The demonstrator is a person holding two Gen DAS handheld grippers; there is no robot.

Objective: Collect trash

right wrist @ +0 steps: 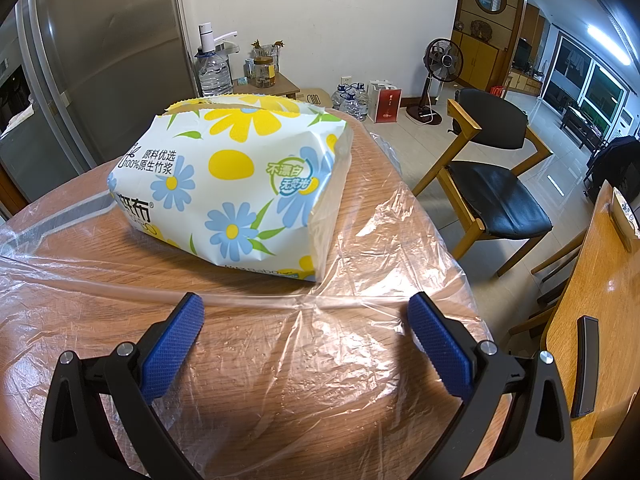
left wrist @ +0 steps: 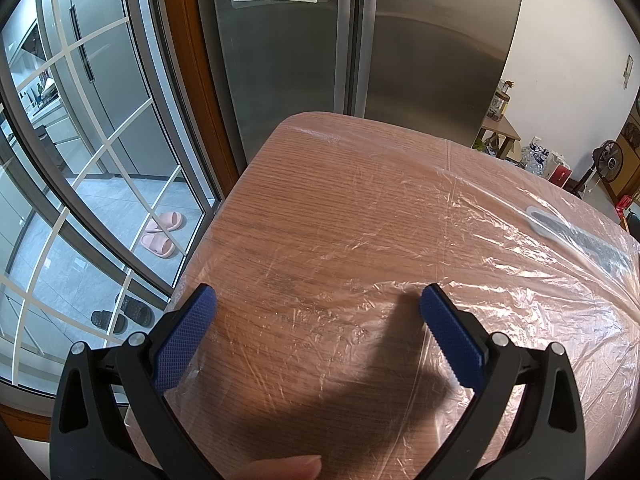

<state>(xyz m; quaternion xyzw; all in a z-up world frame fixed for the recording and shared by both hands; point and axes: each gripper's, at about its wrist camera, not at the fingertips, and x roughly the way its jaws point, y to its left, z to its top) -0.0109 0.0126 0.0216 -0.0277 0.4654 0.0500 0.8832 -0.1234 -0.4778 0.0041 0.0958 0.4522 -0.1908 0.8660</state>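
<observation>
A clear plastic sheet [right wrist: 360,248] lies crumpled over the wooden table [right wrist: 248,360]. On it rests a tissue pack [right wrist: 232,184] printed with yellow and blue flowers, just ahead of my right gripper [right wrist: 304,320], which is open above the plastic with nothing between its fingers. In the left wrist view the same clear plastic sheet [left wrist: 500,280] covers the wooden table [left wrist: 320,200], with a grey strip [left wrist: 576,240] at its right. My left gripper [left wrist: 318,304] hovers open over the table's near left part. A fingertip [left wrist: 288,468] shows at the bottom edge.
A steel fridge [left wrist: 360,40] stands behind the table, a glass sliding door [left wrist: 80,160] to the left with slippers [left wrist: 160,236] beyond it. To the right are a black-seated chair [right wrist: 496,184], a second wooden table [right wrist: 592,320], water bottles [right wrist: 352,100] and a fan [right wrist: 440,64].
</observation>
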